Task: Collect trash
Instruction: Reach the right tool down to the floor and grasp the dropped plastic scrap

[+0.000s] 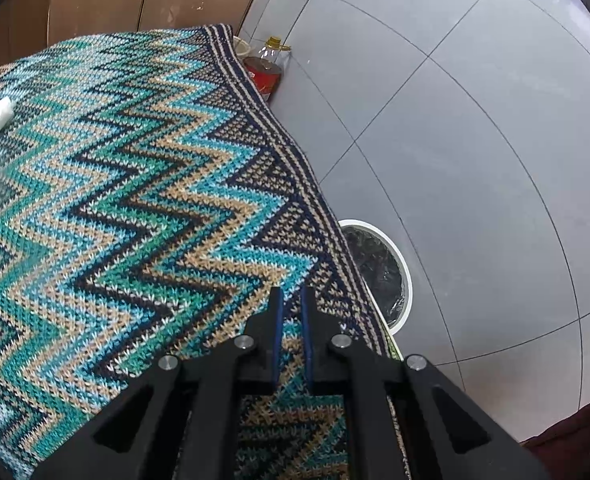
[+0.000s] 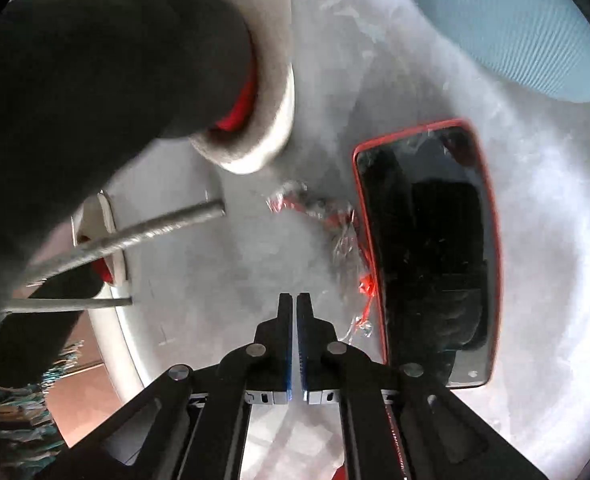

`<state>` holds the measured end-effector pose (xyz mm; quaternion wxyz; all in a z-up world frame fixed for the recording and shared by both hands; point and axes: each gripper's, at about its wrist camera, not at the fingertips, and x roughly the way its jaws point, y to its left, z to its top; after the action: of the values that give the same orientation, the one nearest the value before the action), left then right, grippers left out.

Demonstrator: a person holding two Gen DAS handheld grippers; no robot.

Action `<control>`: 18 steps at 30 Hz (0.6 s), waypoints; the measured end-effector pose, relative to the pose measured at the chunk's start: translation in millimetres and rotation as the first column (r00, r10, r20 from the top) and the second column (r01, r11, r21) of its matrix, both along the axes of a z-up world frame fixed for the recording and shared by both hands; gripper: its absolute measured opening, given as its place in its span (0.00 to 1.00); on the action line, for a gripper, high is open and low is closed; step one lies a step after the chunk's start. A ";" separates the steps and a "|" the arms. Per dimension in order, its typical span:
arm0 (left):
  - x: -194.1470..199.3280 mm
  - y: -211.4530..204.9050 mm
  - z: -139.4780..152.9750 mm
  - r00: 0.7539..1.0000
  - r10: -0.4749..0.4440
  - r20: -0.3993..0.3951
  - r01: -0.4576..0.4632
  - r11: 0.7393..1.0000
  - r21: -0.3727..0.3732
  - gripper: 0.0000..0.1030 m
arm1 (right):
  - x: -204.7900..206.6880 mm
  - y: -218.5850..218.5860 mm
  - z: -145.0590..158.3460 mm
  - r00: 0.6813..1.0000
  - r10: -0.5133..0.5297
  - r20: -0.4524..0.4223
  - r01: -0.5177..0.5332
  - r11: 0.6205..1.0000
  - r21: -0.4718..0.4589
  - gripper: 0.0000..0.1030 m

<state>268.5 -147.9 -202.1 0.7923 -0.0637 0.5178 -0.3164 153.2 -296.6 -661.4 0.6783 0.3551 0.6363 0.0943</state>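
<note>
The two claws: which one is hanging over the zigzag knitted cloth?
The left claw, shut and empty, with the zigzag cloth beneath. The right claw is over a pale surface beside a phone.

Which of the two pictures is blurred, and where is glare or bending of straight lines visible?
Left wrist view: sharp; the zigzag cloth is crisp, but the floor tile lines bow from the fisheye, with faint glare at the top. Right wrist view: smeared by motion, worst on the dark sleeve; the phone screen shows reflections.
</note>
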 end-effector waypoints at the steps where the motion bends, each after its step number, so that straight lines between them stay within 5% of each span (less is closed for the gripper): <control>1: -2.2 0.1 -0.7 1.000 -0.003 -0.003 0.003 1.000 0.001 0.08 | 0.8 -3.5 4.9 1.000 -0.005 0.016 0.005 1.000 -0.009 0.05; 4: -8.1 -0.5 0.1 1.000 -0.011 -0.001 0.011 1.000 0.005 0.08 | 5.8 -10.0 8.8 0.999 -0.023 0.026 0.024 0.999 -0.042 0.38; 18: 12.3 -15.1 -8.8 1.000 -0.008 -0.018 0.008 1.000 0.004 0.08 | 33.2 -2.4 -11.2 0.998 0.053 0.039 -0.050 0.996 -0.078 0.36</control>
<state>280.7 -163.1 -210.9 0.7866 -0.0628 0.5257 -0.3178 186.4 -299.0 -672.6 0.7016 0.3105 0.6343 0.0943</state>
